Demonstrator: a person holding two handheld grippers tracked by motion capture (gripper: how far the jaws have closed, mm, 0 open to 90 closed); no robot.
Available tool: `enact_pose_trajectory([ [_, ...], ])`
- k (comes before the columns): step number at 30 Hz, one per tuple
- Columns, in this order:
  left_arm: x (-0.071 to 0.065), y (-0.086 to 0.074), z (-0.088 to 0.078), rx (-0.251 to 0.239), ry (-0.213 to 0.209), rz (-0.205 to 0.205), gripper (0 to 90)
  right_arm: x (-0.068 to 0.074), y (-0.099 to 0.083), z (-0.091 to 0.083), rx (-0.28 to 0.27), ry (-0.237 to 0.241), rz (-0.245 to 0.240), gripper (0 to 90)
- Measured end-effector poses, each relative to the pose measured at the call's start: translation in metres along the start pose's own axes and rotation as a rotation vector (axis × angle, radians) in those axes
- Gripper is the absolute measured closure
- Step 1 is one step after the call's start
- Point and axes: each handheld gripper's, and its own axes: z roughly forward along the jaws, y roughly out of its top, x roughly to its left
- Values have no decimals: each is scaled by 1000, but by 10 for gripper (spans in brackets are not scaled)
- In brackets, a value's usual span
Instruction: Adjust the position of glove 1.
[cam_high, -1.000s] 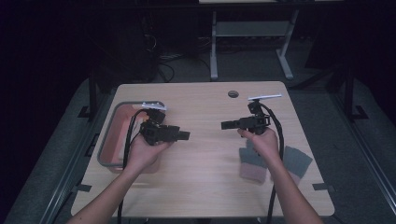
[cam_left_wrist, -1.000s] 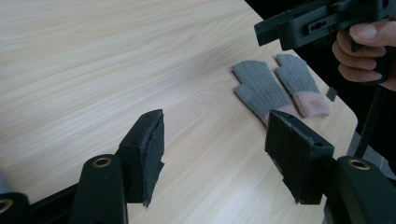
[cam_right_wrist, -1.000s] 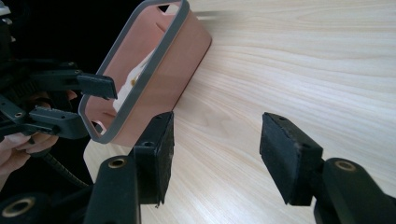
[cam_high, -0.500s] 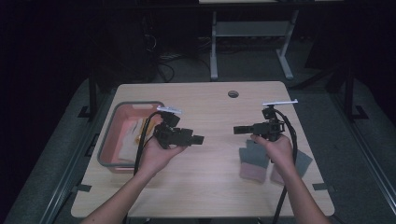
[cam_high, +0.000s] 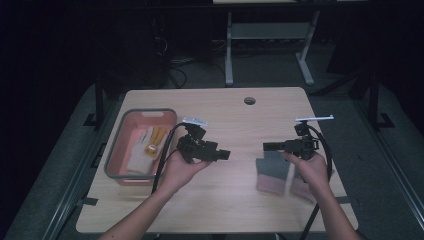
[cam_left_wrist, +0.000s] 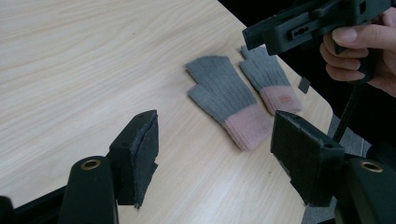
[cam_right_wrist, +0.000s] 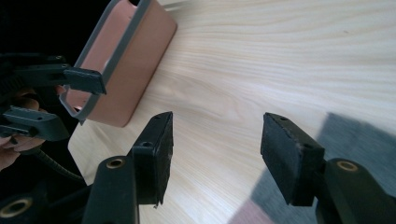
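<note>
While the pair of grey knitted gloves with pink cuffs (cam_left_wrist: 233, 102) lies flat on the pale wooden surface (cam_high: 235, 125) under the right tool (cam_high: 272, 146), both tools stand released; the left tool (cam_high: 224, 155), its jaws just widened, faces them for pickup.

Light wood-grain tabletop (cam_high: 240, 125), rounded corners, with one small dark round cable hole (cam_high: 249, 101) near its far edge. On my left sits a pink rectangular plastic bin with a grey rim (cam_high: 148, 112), close to the table's left edge. In it lie a white knit glove (cam_high: 140, 152) and a yellow-orange glove (cam_high: 158, 136), side by side and touching. Beyond the table is a white metal desk frame (cam_high: 229, 55) on dark floor, with loose black cables (cam_high: 175, 65) left of it.
</note>
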Motion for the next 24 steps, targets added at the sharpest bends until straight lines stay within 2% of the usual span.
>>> enact_pose_trajectory([
  [4, -4, 0, 6, 3, -5, 6, 310, -6, -7, -6, -5, -11, 13, 434],
  [5, -7, -1, 11, 6, -24, 1, 305, -10, -10, -12, -6, -16, 20, 432],
  [7, -8, -1, 13, 10, -29, 1, 301, -13, -13, -17, -17, -21, 24, 433],
  [13, -19, -2, 33, 28, -52, 17, 293, -23, -23, -34, -31, -37, 27, 426],
  [24, -30, -8, 54, 33, -78, 26, 282, -42, -43, -48, -40, -87, 19, 376],
])
